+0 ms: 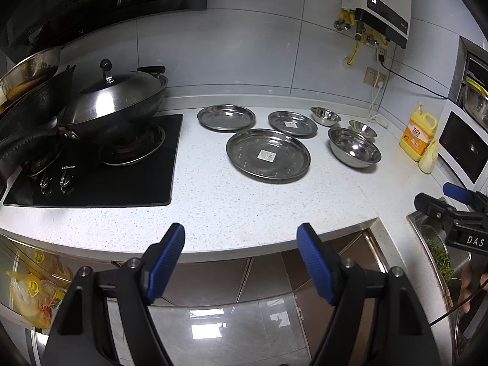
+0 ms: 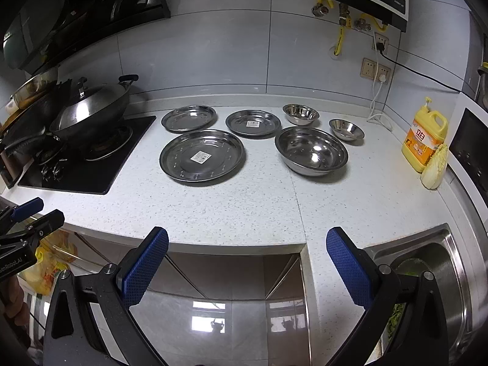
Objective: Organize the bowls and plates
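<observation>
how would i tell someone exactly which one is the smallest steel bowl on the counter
Start at the yellow detergent bottle by the right wall of the white countertop and look left to the three steel bowls. The smallest bowl is the one nearest the bottle, behind the large bowl and right of the medium bowl; it is the shallowest.

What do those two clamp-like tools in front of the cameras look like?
Each is a black plastic frame with silver screws and two blue, textured rubber pads. The left gripper has ribbed pads; the right gripper has diamond-patterned ones. White lettering marks the bodies, reading partly "DAS" on the right one and "Robot.AI" on the left.
</observation>
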`<state>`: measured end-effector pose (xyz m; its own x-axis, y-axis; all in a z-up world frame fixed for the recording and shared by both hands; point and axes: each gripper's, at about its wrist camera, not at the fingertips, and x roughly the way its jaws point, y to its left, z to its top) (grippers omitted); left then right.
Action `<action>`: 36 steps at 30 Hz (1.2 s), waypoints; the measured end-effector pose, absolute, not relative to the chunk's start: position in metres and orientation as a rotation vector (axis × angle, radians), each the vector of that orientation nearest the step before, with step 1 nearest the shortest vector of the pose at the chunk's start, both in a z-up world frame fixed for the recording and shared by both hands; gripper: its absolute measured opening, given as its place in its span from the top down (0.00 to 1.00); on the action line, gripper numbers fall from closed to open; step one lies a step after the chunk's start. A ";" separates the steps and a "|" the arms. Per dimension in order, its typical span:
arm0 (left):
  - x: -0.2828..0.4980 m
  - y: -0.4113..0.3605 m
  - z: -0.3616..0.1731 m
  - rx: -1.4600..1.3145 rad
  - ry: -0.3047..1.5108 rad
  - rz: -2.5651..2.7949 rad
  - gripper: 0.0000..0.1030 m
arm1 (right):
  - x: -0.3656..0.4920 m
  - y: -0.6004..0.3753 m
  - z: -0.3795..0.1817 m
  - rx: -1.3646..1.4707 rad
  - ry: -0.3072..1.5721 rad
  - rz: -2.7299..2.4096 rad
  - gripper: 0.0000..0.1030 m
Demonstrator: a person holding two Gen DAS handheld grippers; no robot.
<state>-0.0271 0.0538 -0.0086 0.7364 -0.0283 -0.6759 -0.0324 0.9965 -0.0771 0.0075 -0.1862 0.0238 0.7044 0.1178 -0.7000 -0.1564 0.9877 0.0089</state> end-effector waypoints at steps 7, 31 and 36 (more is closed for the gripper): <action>-0.030 0.065 -0.010 -0.096 0.742 0.006 0.27 | 0.007 -0.175 0.024 -0.060 0.776 0.157 0.01; -0.023 0.072 -0.010 -0.080 0.738 0.029 0.27 | 0.011 -0.163 0.023 -0.066 0.775 0.161 0.01; -0.020 0.071 -0.011 -0.079 0.741 0.023 0.27 | 0.012 -0.165 0.023 -0.064 0.777 0.162 0.01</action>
